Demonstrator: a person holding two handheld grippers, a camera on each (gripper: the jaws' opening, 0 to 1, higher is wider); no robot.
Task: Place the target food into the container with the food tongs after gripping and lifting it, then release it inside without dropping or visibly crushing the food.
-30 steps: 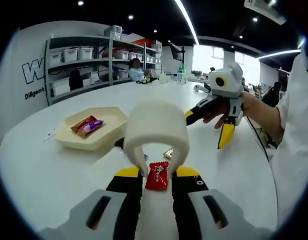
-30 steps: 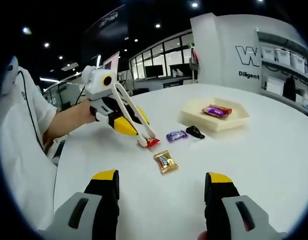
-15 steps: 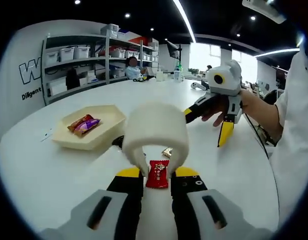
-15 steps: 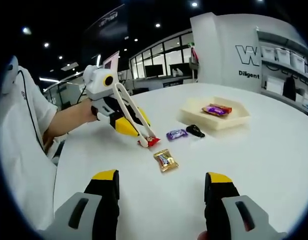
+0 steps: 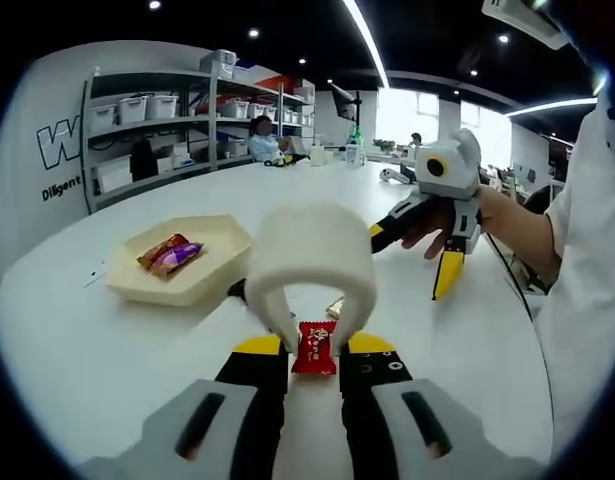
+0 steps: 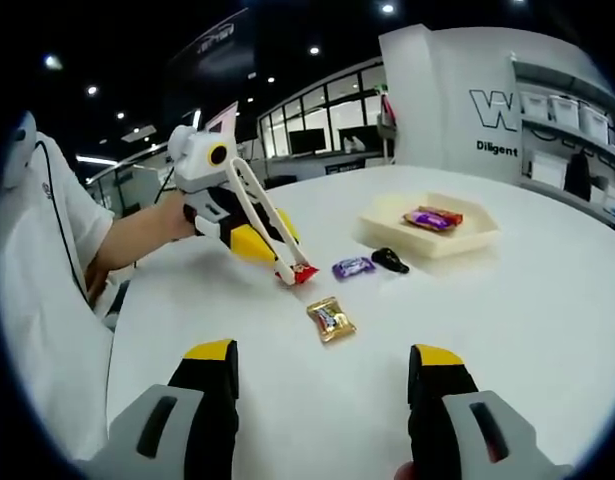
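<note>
The white food tongs [image 5: 309, 262], held between the jaws of the left gripper [image 5: 313, 352], are squeezed nearly shut, their two tips pinching a red-wrapped candy [image 5: 315, 348] from either side; in the right gripper view the same tongs [image 6: 264, 222] slope down from the left gripper [image 6: 249, 238] in a person's hand [image 6: 167, 222], and the red candy [image 6: 303, 273] hangs at their tips just above the white table [image 6: 507, 320], seemingly clear of its surface. The red wrapper bears small white print too fine to read. On the table lie three loose sweets: one gold-wrapped candy [image 6: 330, 321] nearest the right gripper, one purple-wrapped candy [image 6: 353, 268] and one small black-wrapped piece [image 6: 390, 263] just beside it, both near the cream hexagonal tray [image 6: 467, 245]. The tray [image 5: 202, 275] holds two wrapped sweets lying together, one orange-red [image 5: 161, 247] and one purple [image 5: 181, 254]. The right gripper [image 6: 327, 385] hovers over bare table with its yellow-tipped jaws spread wide and nothing between them; in the left gripper view it [image 5: 427, 262] is held up in the person's other hand [image 5: 449, 212], off to the right of the tongs. On the curved white wall a large "W" and beneath it "Diligent" [image 6: 497, 148] can be read, the rest cut off. Behind stand grey shelves [image 5: 187, 125] carrying several white storage bins
</note>
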